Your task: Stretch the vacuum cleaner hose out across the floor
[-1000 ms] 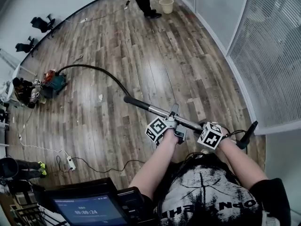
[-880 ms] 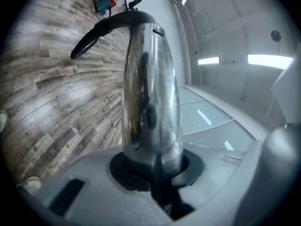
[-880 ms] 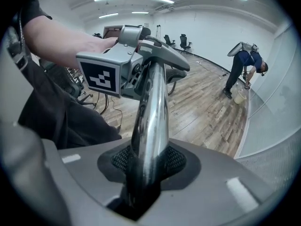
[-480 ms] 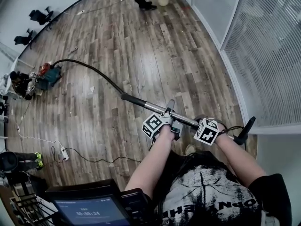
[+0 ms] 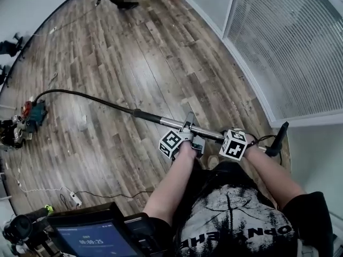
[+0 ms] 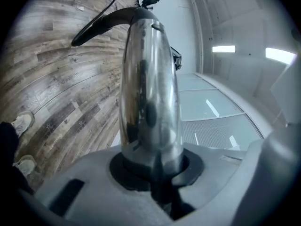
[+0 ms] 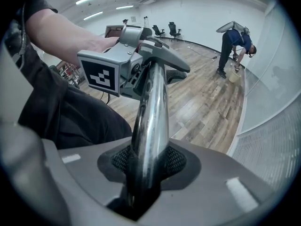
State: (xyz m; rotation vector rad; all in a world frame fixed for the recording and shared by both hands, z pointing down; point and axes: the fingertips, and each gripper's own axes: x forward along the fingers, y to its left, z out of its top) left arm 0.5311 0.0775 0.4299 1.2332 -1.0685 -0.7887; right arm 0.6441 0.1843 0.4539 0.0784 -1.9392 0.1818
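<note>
The vacuum cleaner (image 5: 29, 116) stands on the wooden floor at the far left of the head view. Its black hose (image 5: 80, 96) runs in a shallow curve to a shiny metal wand (image 5: 177, 123), whose black end piece (image 5: 276, 141) sticks out at the right. My left gripper (image 5: 185, 135) is shut on the wand's middle, and my right gripper (image 5: 236, 141) is shut on it closer to that end piece. In the left gripper view the wand (image 6: 148, 93) rises from the left gripper (image 6: 153, 166) to the hose (image 6: 101, 22). The right gripper (image 7: 148, 164) clamps the wand (image 7: 153, 112), with the left gripper (image 7: 122, 72) ahead.
A glass wall with blinds (image 5: 289, 47) curves along the right. A person (image 7: 235, 44) bends over a bucket (image 7: 233, 75) far down the room. A power strip with its cable (image 5: 75, 198) lies at the lower left, and a screen (image 5: 91, 234) sits near my body.
Both grippers have carried the wand away from the vacuum cleaner, which now sits further left in the head view. The hose has pulled from a deep bend into a flatter, longer line.
</note>
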